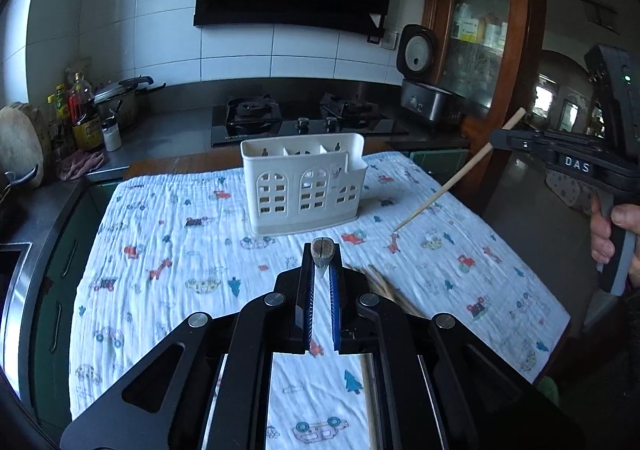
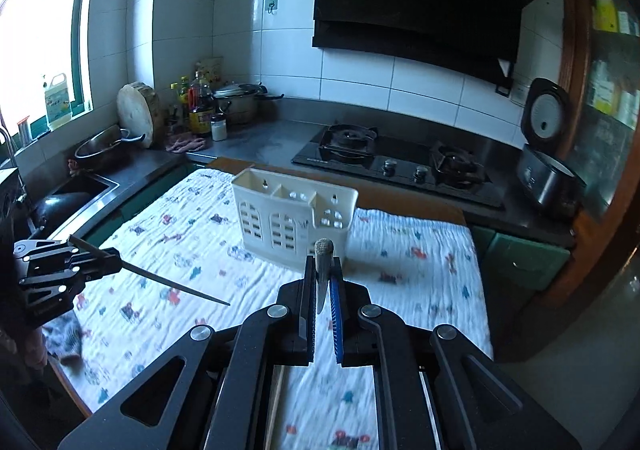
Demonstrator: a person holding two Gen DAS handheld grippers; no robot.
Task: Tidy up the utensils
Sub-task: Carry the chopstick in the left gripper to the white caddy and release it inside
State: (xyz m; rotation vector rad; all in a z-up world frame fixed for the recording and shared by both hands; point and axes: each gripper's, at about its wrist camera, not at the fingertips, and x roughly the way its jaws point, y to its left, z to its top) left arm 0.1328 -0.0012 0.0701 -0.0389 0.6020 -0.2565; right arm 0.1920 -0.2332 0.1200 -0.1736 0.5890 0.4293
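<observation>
A white utensil caddy [image 1: 304,182] [image 2: 292,218] with several compartments stands on the printed cloth [image 1: 180,250] [image 2: 192,250]. My left gripper [image 1: 322,250] [image 2: 116,260] is shut on a chopstick [image 2: 176,284], which shows end-on [image 1: 323,248] between the jaws in its own view. My right gripper [image 2: 324,262] [image 1: 496,140] is shut on another wooden chopstick [image 1: 448,186] [image 2: 323,250], its thin tip slanting down toward the cloth right of the caddy. Both grippers hang above the cloth, in front of the caddy. More loose chopsticks [image 1: 380,284] lie on the cloth just under my left gripper.
Behind the table runs a counter with a gas hob [image 2: 396,162], an open rice cooker [image 2: 548,178], a pot [image 2: 236,102] and bottles [image 2: 200,102]. A sink [image 2: 80,190] and round chopping board [image 2: 138,112] are at the left. A hand [image 1: 608,234] grips the right handle.
</observation>
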